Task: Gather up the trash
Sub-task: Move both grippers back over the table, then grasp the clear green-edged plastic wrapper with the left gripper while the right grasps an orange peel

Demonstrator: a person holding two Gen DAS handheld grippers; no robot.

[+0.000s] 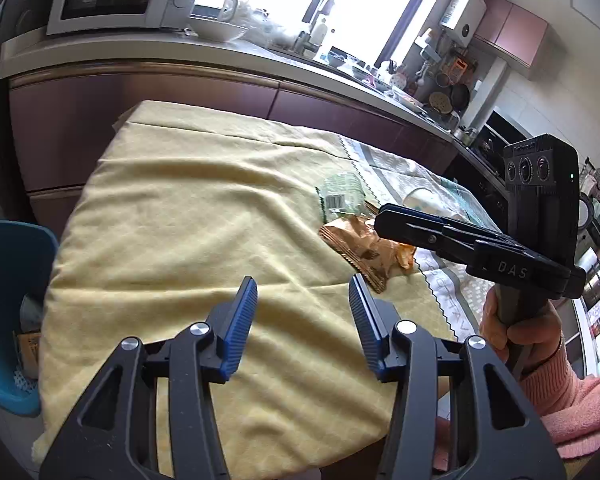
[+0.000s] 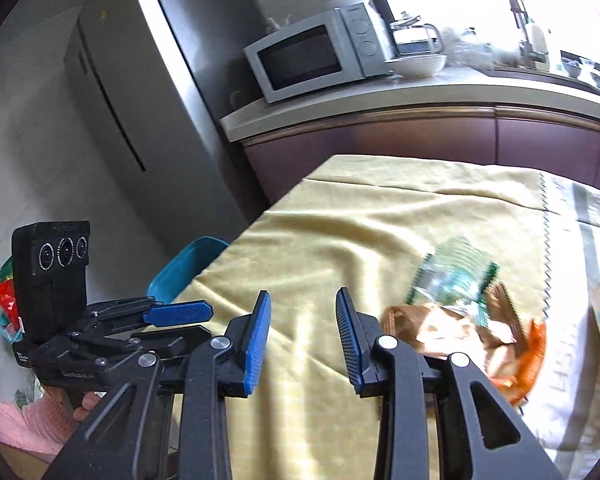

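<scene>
Both grippers empty above the table, wrappers still lying there.

The left gripper and right gripper hung with jaws apart, holding nothing; the brown wrapper and green wrapper overlapped right of centre, so a hasty pinch could snag the yellow tablecloth.

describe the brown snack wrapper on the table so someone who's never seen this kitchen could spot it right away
Start at the table under the wrinkled yellow cloth, in front of the purple cabinets. Near the cloth's zigzag edge lies a small pile of litter; the crumpled shiny brown foil wrapper is the piece nearest the camera. Its neighbour, the clear plastic packet with green print, lies just behind it, and only the brown one shows an orange patch.
</scene>
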